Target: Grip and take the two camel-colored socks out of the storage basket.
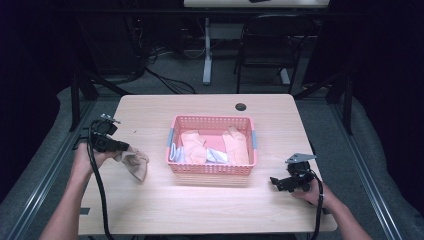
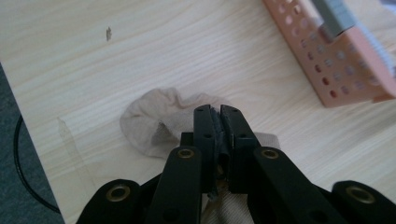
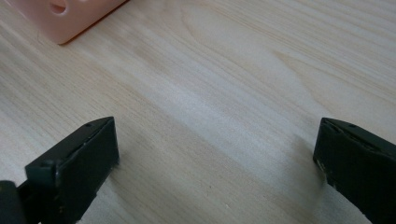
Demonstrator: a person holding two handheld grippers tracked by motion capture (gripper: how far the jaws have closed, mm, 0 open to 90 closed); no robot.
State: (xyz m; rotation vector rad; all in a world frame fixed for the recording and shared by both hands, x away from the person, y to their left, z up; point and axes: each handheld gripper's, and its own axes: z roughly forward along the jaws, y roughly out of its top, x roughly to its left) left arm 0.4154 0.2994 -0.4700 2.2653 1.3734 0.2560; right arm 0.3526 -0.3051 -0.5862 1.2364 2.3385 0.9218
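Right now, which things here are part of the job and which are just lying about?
In the job:
- beige stocking, clamped in the left tool
- pink basket with folded cloths
- right tool, open over bare table

Lying about:
- black chair
- floor cables
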